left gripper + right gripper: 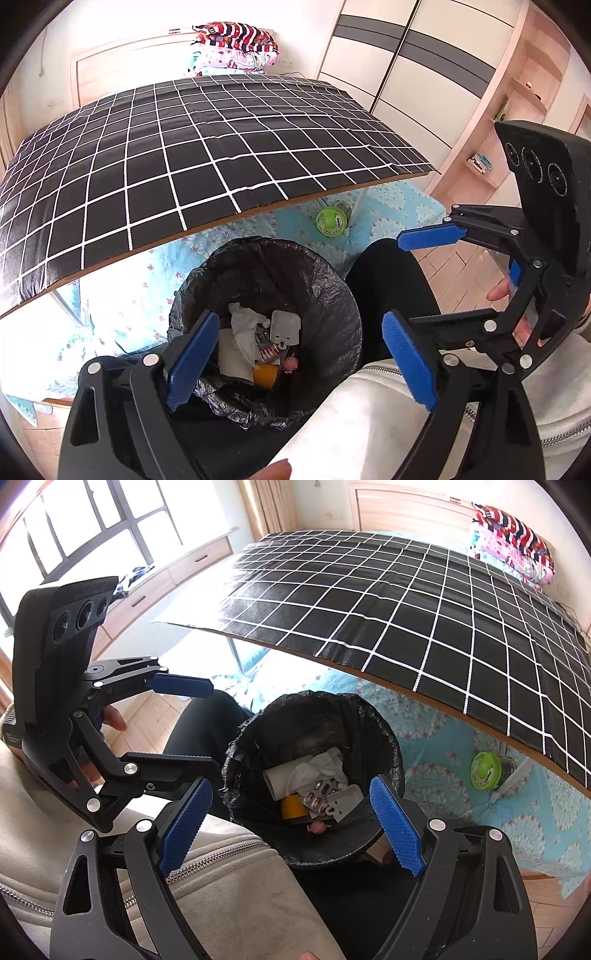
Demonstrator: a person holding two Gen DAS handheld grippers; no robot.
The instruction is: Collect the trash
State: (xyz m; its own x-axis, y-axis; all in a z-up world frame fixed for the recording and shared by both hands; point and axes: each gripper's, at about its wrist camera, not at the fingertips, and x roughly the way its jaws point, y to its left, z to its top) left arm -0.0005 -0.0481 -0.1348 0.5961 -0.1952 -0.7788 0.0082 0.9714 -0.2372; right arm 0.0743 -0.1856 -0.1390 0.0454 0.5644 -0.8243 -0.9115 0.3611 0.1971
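both grabbers are wide open and hold nothing: the left gripper (299, 363) and the right gripper (291, 825) hang over the black trash bin (384, 734), which sits just beside the table (207, 147) with the black checked cloth. inside the bin lie a crumpled tissue (323, 766), a paper roll (282, 777), a pill pack (319, 794), a yellow thing (293, 806) and a small pink toy (318, 827). a green jar (485, 770) lies on the blue floor mat (436, 775) under the table.

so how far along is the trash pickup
Mostly done, it seems. The lined trash bin already holds a crumpled tissue, cardboard tube, pill blister pack, white plug and yellow tape roll. In hand: nothing; left tongs and right tongs are open and empty. The checked tabletop shows no trash. Left, possibly: the green jar lying under the table.
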